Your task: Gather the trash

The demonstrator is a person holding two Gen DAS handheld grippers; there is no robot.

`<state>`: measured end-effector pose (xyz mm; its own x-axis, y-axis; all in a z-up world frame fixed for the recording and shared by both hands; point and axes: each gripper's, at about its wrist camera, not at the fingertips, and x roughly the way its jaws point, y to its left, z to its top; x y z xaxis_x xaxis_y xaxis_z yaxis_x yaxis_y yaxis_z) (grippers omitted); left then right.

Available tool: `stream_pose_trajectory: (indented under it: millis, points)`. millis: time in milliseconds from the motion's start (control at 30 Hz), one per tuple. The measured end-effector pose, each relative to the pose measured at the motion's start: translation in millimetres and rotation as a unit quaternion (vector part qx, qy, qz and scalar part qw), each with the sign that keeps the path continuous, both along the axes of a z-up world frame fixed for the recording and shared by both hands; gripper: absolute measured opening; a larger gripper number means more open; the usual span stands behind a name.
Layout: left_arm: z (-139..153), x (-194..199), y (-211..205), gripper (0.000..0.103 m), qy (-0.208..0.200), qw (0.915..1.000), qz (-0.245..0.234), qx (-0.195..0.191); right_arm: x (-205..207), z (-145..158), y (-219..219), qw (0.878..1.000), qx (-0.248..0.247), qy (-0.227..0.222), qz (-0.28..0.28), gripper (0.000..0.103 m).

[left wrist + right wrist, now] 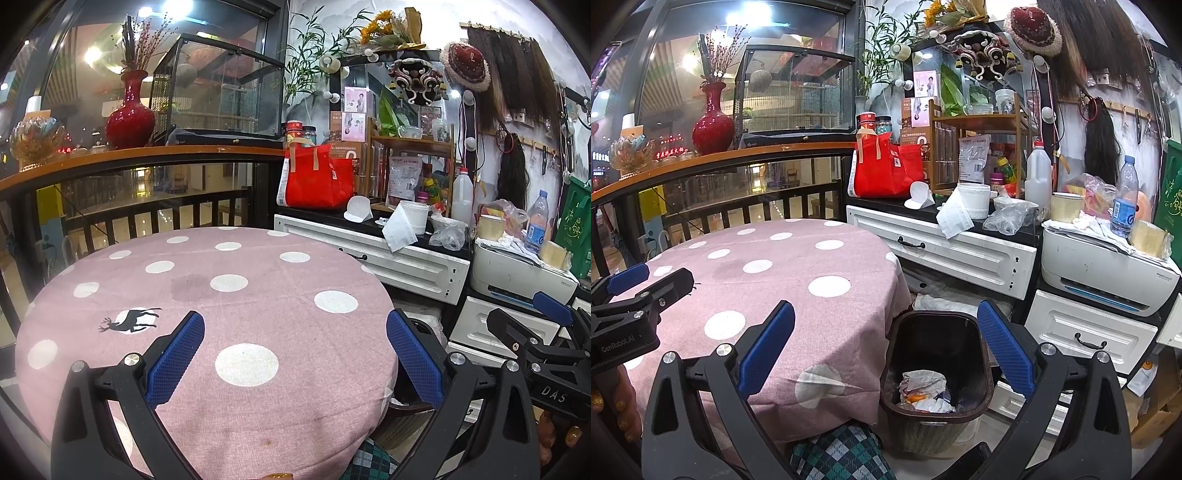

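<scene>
The left gripper point(295, 358) hangs over the round table with the pink spotted cloth point(207, 280). Its blue jaws are spread wide and hold nothing. The right gripper point(886, 354) is to the right of it, over the table's right edge and the dark trash bin point(936, 417) on the floor. Its jaws are wide apart too, with nothing between them. Inside the bin lies crumpled paper trash point(923, 387) with something orange in it. The bin stands just beside the table, near the white drawers point(945, 254). On the counter above the drawers, far from the grippers, sit a red bag point(886, 173), a white tissue point(955, 216) hanging over the edge, and a crinkled clear plastic bag point(1006, 221).
</scene>
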<state>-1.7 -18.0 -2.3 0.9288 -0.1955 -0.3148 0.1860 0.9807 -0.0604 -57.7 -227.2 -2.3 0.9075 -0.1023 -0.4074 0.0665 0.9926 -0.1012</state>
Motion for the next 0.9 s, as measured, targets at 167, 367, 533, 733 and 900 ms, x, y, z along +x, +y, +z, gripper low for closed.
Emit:
stream_pose_trajectory:
  millis: [167, 367, 533, 733, 900]
  points:
    - [-0.4, 0.5, -0.1, 0.097, 0.002, 1.0000, 0.000, 0.000, -0.1, -0.5, 0.1, 1.000, 0.000, 0.001, 0.000, 0.097]
    - [-1.4, 0.2, -0.8, 0.097, 0.003, 1.0000, 0.000, 0.001, 0.9, -1.9, -0.7, 1.000, 0.001, 0.002, 0.000, 0.097]
    - [-2.3, 0.5, -0.9, 0.097, 0.003, 1.0000, 0.000, 0.001, 0.9, -3.0, -0.6, 1.000, 0.000, 0.002, 0.001, 0.097]
    - [-2.5, -0.2, -0.8, 0.097, 0.003, 1.0000, 0.000, 0.000, 0.9, -3.3, -1.2, 1.000, 0.001, 0.003, 0.000, 0.097]
    - [-2.4, -0.1, -0.8, 0.097, 0.004, 1.0000, 0.000, 0.001, 1.2, -3.4, -1.4, 1.000, 0.002, 0.004, 0.000, 0.097]
